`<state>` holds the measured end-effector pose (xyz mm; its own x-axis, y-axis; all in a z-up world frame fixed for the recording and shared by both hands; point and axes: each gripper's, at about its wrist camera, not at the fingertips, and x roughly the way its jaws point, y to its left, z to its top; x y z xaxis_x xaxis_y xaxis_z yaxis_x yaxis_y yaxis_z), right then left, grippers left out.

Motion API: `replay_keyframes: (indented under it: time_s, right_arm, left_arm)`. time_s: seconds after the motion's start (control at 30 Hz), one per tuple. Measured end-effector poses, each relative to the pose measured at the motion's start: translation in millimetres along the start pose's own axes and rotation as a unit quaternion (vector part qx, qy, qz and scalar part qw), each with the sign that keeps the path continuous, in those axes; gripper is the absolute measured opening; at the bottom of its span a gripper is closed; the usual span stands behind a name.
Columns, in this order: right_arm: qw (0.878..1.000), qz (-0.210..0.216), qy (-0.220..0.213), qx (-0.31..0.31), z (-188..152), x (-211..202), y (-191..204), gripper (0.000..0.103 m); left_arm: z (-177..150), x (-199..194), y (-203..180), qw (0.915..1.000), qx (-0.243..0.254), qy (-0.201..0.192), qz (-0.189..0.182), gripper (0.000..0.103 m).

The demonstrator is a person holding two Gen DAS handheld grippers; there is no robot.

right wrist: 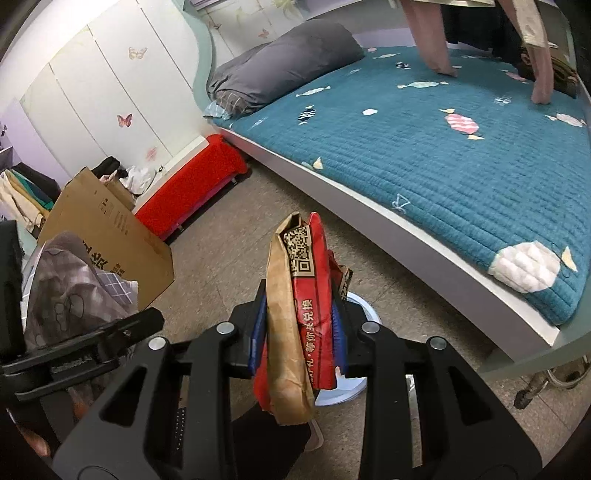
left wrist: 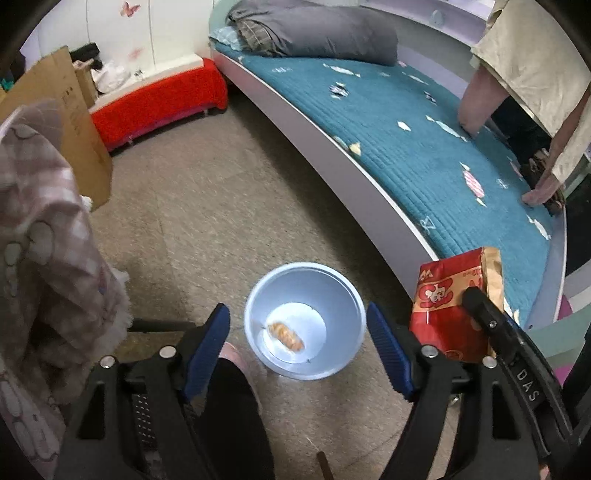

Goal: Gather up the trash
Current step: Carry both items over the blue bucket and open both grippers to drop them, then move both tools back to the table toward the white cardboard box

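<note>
A pale blue trash bin [left wrist: 334,295] stands on the floor beside the bed; an orange scrap [left wrist: 286,335] lies at its bottom. My left gripper [left wrist: 298,343] is open and empty, hovering right above the bin. My right gripper [right wrist: 298,332] is shut on a red and tan paper bag [right wrist: 295,317] with a QR code, held upright above the bin's rim [right wrist: 364,306]. The same bag [left wrist: 456,306] shows at the right of the left wrist view, with the right gripper [left wrist: 480,306] on it.
A bed [left wrist: 424,147] with a teal quilt and grey pillow [left wrist: 317,29] runs along the right. A cardboard box [left wrist: 74,122], a red bench [left wrist: 162,103] and plaid cloth [left wrist: 44,240] stand at the left. A person leans on the bed [right wrist: 439,44].
</note>
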<state>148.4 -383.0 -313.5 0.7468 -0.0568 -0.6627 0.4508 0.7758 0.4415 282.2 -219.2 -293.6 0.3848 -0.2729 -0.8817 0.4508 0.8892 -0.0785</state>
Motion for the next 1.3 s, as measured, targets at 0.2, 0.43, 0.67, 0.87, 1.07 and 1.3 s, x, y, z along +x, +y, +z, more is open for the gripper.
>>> replay_keyframes:
  time_s: [0.2, 0.43, 0.67, 0.87, 1.07, 1.3]
  right_arm:
    - [1.0, 0.015, -0.013, -0.003, 4, 11, 15, 0.037]
    - [0.998, 0.054, -0.015, 0.026, 12, 27, 17, 0.075]
    - [0.999, 0.045, -0.016, 0.014, 9, -3, 24, 0.075]
    - [0.997, 0.068, -0.027, -0.011, 8, -40, 48, 0.075]
    - [0.991, 0.114, -0.047, -0.052, 8, -84, 93, 0.075]
    - [0.978, 0.162, -0.055, -0.119, -11, -122, 166, 0.075]
  left_arm:
    - [4, -19, 4, 0.9991, -0.003, -0.031, 0.027, 0.079]
    - [9, -43, 3, 0.9965, 0.0, -0.065, 0.052, 0.084]
    - [5, -65, -3, 0.9942, 0.019, -0.082, 0.067, 0.084]
    - [-4, -105, 0, 0.9909, 0.019, -0.115, 0.066, 0.084]
    - [-19, -165, 28, 0.9854, -0.014, -0.161, 0.054, 0.084]
    - [-51, -229, 80, 0.9766, -0.033, -0.199, 0.074, 0.085]
